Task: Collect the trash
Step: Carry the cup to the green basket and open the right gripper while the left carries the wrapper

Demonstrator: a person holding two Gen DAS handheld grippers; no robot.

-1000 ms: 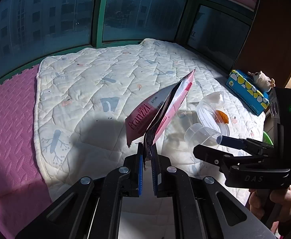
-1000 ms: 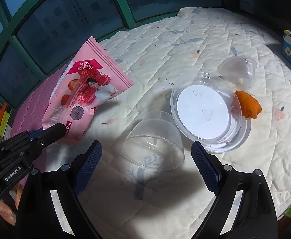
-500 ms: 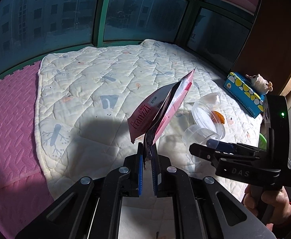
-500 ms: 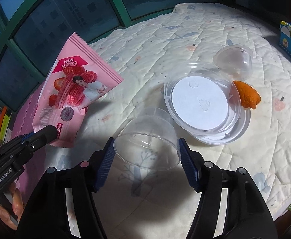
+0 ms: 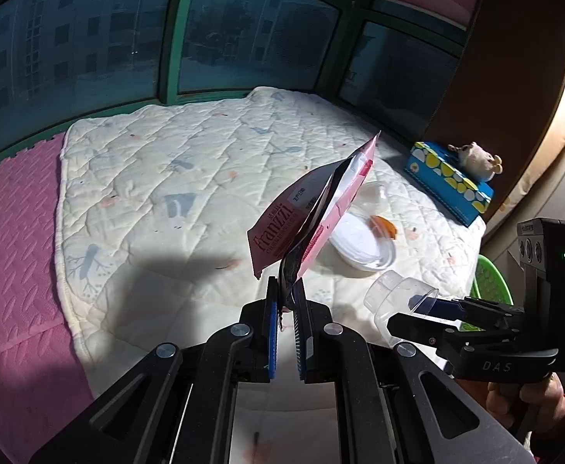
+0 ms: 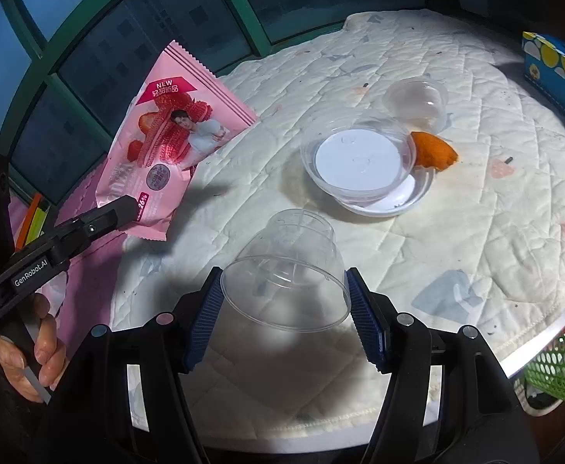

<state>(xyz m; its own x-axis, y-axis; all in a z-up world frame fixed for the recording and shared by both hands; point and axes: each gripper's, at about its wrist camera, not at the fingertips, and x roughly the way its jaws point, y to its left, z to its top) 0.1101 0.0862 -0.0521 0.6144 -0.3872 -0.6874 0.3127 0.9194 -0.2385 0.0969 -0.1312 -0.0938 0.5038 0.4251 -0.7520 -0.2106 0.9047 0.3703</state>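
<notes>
My left gripper (image 5: 285,301) is shut on a pink snack wrapper (image 5: 305,212) and holds it upright above the white quilt; the wrapper also shows in the right wrist view (image 6: 170,143). My right gripper (image 6: 284,301) is shut on a clear plastic cup (image 6: 288,266), lifted off the quilt; the cup also shows in the left wrist view (image 5: 398,294). On the quilt lie a clear round container with a white lid (image 6: 363,162), a small clear cup (image 6: 416,100) and an orange peel (image 6: 433,150).
The white quilt (image 6: 476,232) covers a platform by dark windows, with pink foam mats (image 5: 15,232) on its left. A blue and yellow tissue box (image 5: 451,183) with a small plush toy (image 5: 476,156) stands at the far right. A green mesh basket (image 6: 557,355) sits below the quilt's right edge.
My right gripper closed on the clear cup and lifted it off the quilt, drawing back. My left gripper kept hold of the wrapper and pulled back a little.
</notes>
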